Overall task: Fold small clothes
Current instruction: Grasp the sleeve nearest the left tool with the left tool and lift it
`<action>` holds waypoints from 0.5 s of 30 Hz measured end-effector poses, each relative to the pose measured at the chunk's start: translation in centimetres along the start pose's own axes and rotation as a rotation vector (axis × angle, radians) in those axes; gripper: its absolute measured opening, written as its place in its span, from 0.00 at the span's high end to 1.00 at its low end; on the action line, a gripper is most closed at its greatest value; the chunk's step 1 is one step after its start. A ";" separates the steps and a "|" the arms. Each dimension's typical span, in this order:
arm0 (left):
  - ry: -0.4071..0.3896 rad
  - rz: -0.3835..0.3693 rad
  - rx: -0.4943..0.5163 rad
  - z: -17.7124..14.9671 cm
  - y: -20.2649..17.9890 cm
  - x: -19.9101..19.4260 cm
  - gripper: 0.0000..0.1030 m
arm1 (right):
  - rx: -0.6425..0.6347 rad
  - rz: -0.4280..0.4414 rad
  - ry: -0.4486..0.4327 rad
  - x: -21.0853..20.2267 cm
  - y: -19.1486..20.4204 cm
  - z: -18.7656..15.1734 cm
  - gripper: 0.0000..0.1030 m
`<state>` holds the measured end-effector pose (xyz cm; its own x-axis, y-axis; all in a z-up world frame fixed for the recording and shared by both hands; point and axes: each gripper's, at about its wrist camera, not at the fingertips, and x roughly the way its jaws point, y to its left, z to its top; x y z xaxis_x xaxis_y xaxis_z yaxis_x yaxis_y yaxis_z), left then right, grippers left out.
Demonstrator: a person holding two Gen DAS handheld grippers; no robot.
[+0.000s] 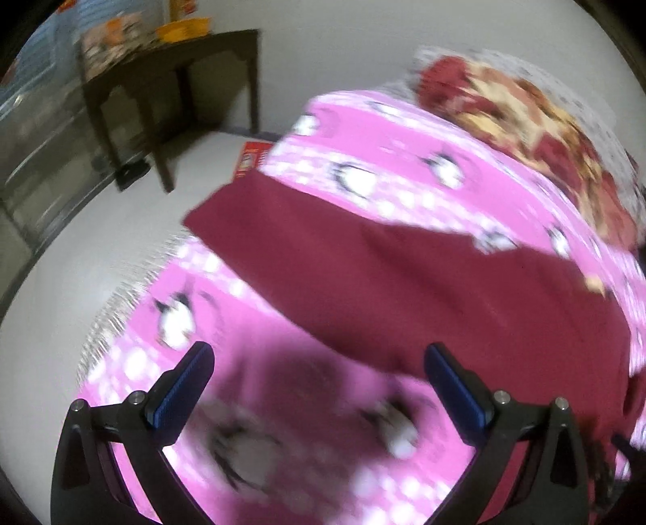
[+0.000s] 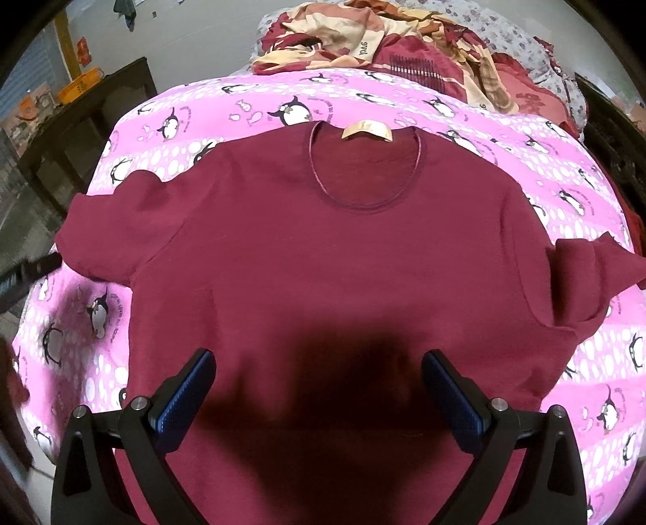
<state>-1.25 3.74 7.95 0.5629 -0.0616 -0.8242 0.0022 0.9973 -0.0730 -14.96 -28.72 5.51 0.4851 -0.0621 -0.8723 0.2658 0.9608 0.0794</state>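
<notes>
A maroon T-shirt (image 2: 323, 258) lies spread flat, front up, on a bed covered by a pink penguin-print sheet (image 2: 464, 121), its round neckline and a tan neck label (image 2: 366, 131) at the far end and its hem at the near edge. Both short sleeves reach out to left and right, the right one creased and partly turned over itself. The right gripper (image 2: 317, 387) hangs above the lower middle of the shirt with its blue-padded fingers (image 2: 183, 397) spread wide and nothing between them, casting a dark shadow on the cloth beneath. The left gripper (image 1: 317, 379), seen in a blurred view, is likewise released and empty, poised over the sheet just beside the shirt's left edge, where a band of maroon fabric (image 1: 403, 278) crosses the frame. At the far end of the bed, beyond the shirt, sits a rumpled heap of red and cream bedding (image 2: 387, 44) on a grey floral cloth. To the left, well apart from the bed, a dark wooden desk (image 1: 173, 76) stands on a pale floor against a white wall, with a yellow basket (image 1: 183, 28) on top.
</notes>
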 end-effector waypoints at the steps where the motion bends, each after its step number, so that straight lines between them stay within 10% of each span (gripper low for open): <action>1: 0.001 -0.003 -0.046 1.0 1.7 0.7 0.00 | -0.003 0.000 0.002 0.1 0.1 0.0 0.00; 7: -0.001 -0.022 -0.327 4.5 9.3 4.3 0.01 | -0.009 0.016 0.031 0.9 0.5 0.2 0.00; 15: 0.051 -0.045 -0.400 7.0 12.0 9.6 0.37 | -0.036 0.021 0.058 1.9 1.5 0.7 0.00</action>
<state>9.98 15.34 3.11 0.5278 -0.1170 -0.8413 -0.3017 0.9001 -0.3144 -13.04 -27.64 4.30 0.4412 -0.0267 -0.8970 0.2256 0.9708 0.0820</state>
